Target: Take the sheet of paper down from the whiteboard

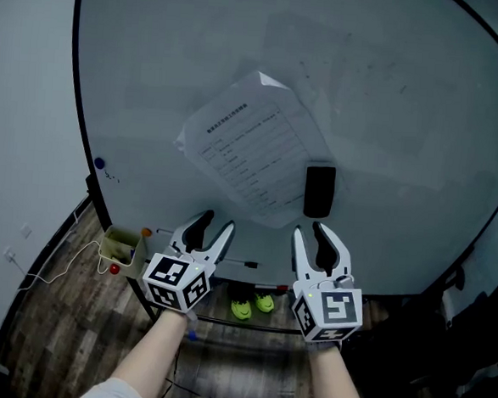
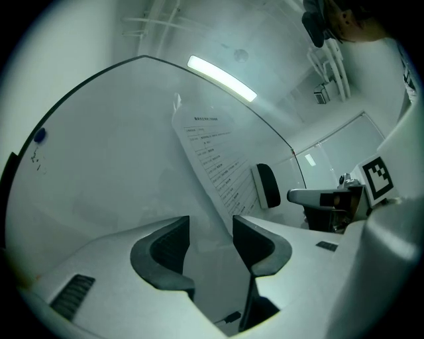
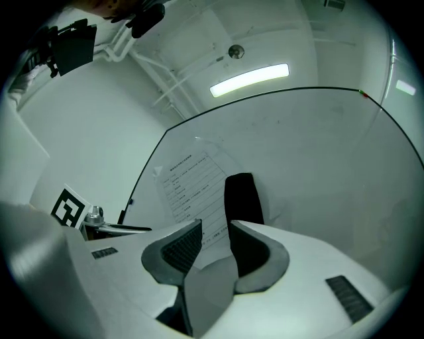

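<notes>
A printed sheet of paper (image 1: 248,147) hangs tilted on the whiteboard (image 1: 391,119), with its top corner curled off the board. A black block (image 1: 319,191) sits on the sheet's lower right edge. My left gripper (image 1: 217,223) is just below the sheet's lower left, open, with nothing between its jaws. My right gripper (image 1: 309,230) is right under the black block, also open and empty. In the left gripper view the paper (image 2: 215,159) runs up from between the jaws (image 2: 211,225). In the right gripper view the black block (image 3: 242,198) stands just beyond the jaws (image 3: 215,228), with the paper (image 3: 189,189) to its left.
A blue magnet (image 1: 99,164) sticks to the board's left edge. A small yellow-green box (image 1: 120,246) sits at the left end of the board's tray, and a dark marker (image 1: 249,264) lies on the tray. Green shoes (image 1: 252,305) are on the wooden floor below.
</notes>
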The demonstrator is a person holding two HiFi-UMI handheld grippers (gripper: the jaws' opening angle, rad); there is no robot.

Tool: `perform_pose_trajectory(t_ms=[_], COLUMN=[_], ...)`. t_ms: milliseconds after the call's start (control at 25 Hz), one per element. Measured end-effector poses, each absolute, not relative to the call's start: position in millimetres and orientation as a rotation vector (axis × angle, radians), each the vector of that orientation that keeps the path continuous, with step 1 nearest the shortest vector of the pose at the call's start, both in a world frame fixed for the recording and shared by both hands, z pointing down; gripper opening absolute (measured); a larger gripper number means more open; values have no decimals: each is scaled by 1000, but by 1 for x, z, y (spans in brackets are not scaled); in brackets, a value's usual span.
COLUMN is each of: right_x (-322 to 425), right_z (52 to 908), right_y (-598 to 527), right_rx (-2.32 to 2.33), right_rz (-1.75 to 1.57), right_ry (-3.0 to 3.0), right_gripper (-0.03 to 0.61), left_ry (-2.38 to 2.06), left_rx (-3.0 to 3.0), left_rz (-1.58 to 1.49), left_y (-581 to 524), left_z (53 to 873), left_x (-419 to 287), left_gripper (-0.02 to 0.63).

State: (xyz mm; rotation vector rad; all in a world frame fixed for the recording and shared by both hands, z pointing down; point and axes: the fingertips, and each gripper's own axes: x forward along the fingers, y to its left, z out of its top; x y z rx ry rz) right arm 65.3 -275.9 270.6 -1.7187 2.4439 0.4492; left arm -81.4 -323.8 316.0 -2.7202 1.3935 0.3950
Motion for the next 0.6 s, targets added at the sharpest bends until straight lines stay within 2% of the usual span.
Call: perform_pose_trajectory(t_ms=[280,600], right_x=[70,84], right_z=[265,250], right_y=[-278,-292], right_rx=[-1769,-1865], right_rz=[496,581], right_ry=[2415,2370], right_gripper=[187,239], left_ry=[1438,1379], left_rx=[-2719,-2751], left_rz=[428,467], left_y=[-325,-330], left_z=[316,304], left_x=[-90,-83], left_gripper=[259,281])
